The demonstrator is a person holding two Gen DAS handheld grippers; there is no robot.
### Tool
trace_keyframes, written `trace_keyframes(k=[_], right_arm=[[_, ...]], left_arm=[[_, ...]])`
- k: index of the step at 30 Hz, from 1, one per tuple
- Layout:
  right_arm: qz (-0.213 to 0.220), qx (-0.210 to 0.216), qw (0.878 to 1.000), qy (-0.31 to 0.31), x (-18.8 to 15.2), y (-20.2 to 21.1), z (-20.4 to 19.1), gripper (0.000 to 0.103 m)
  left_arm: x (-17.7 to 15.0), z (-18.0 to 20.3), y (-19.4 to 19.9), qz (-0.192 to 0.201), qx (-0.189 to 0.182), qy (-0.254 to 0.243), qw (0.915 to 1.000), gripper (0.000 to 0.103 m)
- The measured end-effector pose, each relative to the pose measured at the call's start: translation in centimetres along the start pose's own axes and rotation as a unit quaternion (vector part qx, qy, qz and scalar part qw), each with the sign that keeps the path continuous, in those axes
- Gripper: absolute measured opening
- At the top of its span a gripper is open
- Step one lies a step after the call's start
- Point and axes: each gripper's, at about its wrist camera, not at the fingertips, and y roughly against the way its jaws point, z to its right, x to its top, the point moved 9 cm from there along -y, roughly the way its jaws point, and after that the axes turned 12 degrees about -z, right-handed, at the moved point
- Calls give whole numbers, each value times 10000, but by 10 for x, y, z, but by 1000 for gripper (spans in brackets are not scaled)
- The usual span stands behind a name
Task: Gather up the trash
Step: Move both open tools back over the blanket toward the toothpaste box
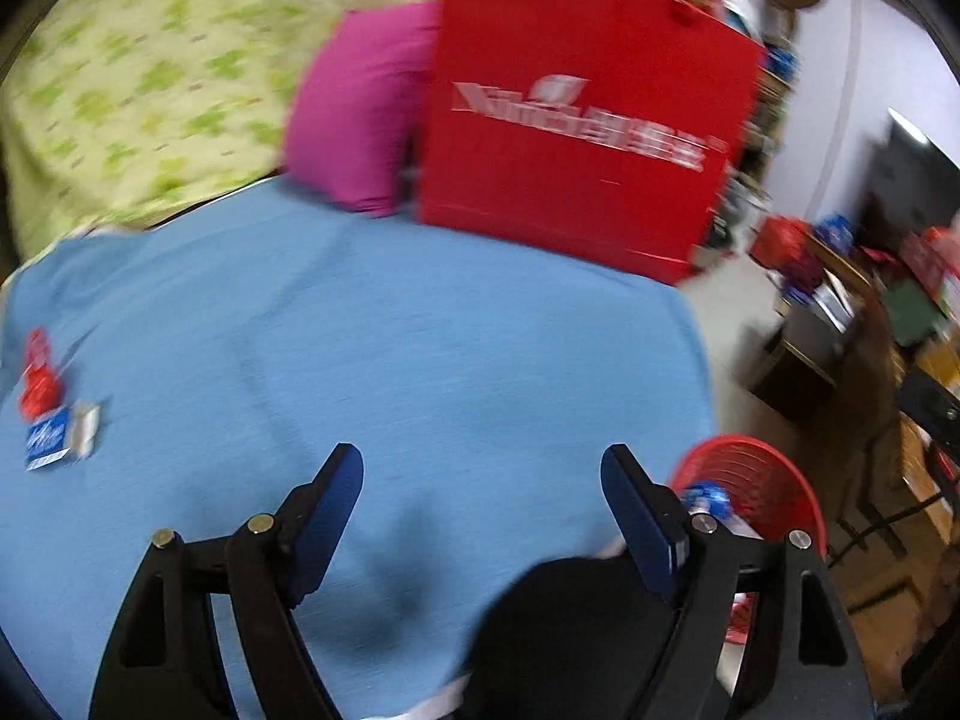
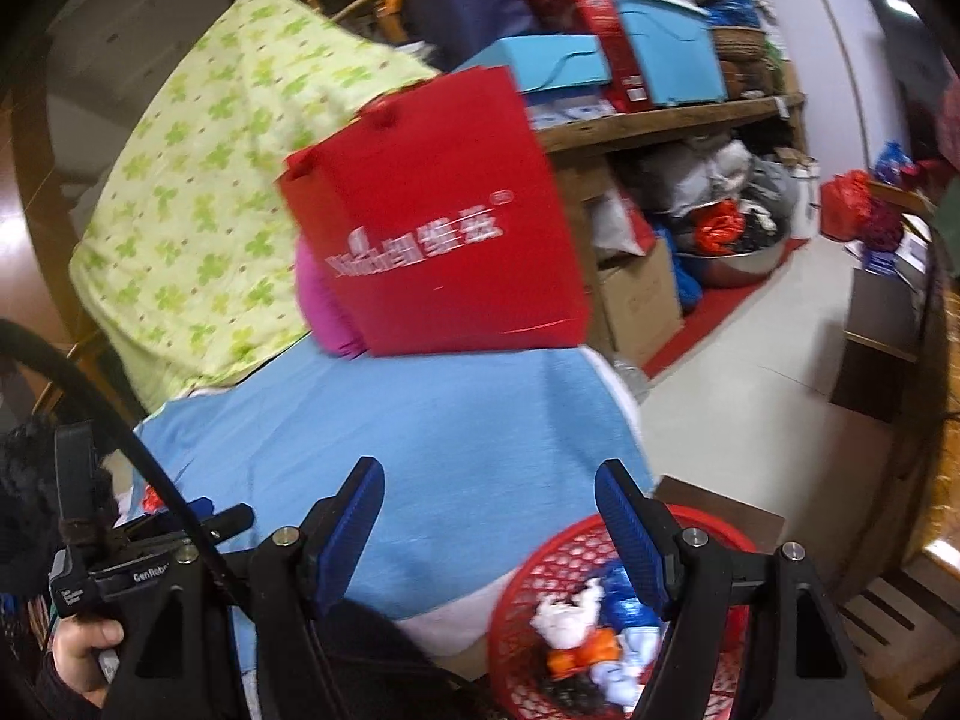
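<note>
1. Two fisheye views look forward along hand-held tongs over a table covered with a light blue cloth (image 1: 390, 330). Both views are motion-blurred.
2. The left gripper (image 1: 483, 474) has its blue-padded jaws spread wide with nothing between them; only the blue cloth shows in the gap.
3. The right gripper (image 2: 489, 492) also stands wide open and empty, above the near right edge of the table.
4. A red mesh waste basket (image 2: 540, 588) sits below the table's near right corner. Inside it lie crumpled white paper (image 2: 567, 609), a blue wrapper (image 2: 621, 597) and an orange scrap (image 2: 591, 645).
5. Trash remaining on the cloth lies far to the left in the left view: a crumpled red wrapper (image 1: 39, 381) and, just beside it, a blue and white carton (image 1: 60, 435).
6. At the back of the table a red paper bag with white lettering (image 1: 576, 126) stands upright, with a magenta cushion (image 1: 360, 114) beside it and a green-patterned cloth (image 1: 150, 72) further left.
7. In the right view a person's hand (image 2: 81, 657) grips the other tool's handle at the lower left.
</note>
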Motion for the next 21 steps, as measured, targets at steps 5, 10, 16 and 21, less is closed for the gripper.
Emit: trace_keyframes(k=[5,10,16,21], right_arm=[[-140,225,9986,449,2,-17,-50,76],[-338,472,9931,1019,4,-41,-118,76],[-640,905,9809,1599,-7,-74,-199,76],[-902,1124,9700,1960,-21,-99,-242,76]], left_arm=[[-23,-77,8,41,397,601,9974,82],[-50,-153,9,15,600,1334,9892,82],[-68,-244,7,19,877,2230,9709,82],[-65,-313,1,70,1077,2800,9539,85]])
